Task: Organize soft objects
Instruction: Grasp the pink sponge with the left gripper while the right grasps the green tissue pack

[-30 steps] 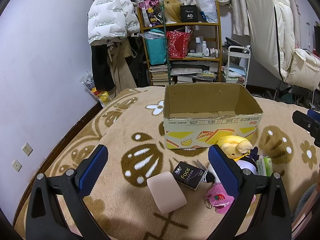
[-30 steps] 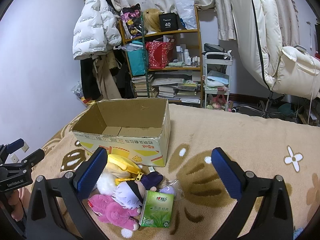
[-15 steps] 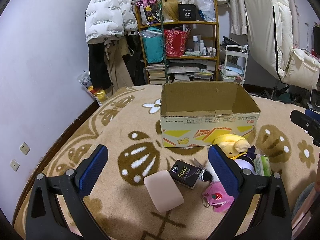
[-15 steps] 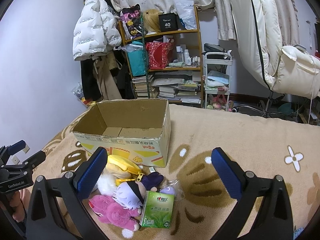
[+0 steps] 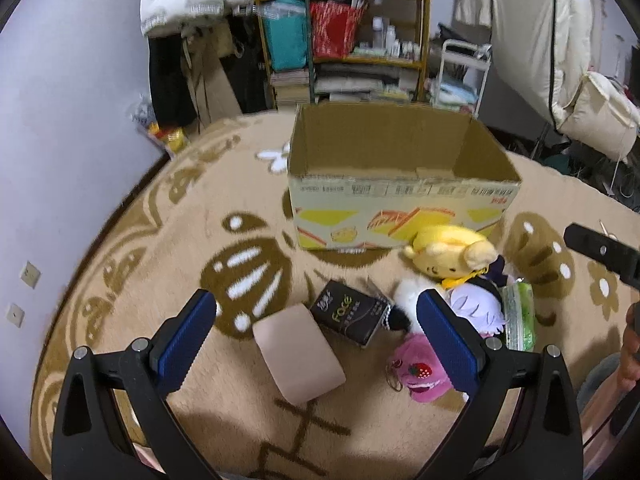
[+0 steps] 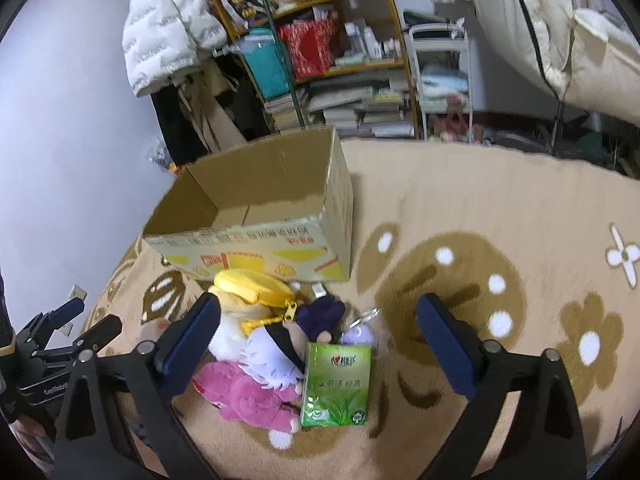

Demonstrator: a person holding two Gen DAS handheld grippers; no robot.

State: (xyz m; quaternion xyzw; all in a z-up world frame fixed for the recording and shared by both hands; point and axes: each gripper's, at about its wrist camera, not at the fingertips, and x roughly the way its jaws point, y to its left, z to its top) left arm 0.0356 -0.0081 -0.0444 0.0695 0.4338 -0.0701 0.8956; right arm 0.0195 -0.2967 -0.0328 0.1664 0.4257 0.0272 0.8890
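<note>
soft toys lie in a heap on the carpet [image 5: 160,240] just before the open cardboard box [image 5: 400,216]: we see a yellow plush [image 5: 448,248], a white-haired doll [image 6: 272,356], a pink plush [image 6: 248,396], a green tissue pack [image 6: 336,384]; a black face pack [image 5: 352,316] and beige pad [image 5: 298,352] lie beside them; our left gripper [image 5: 316,332] and right gripper [image 6: 318,344] hover above with jaws spread wide, holding nothing.
</note>
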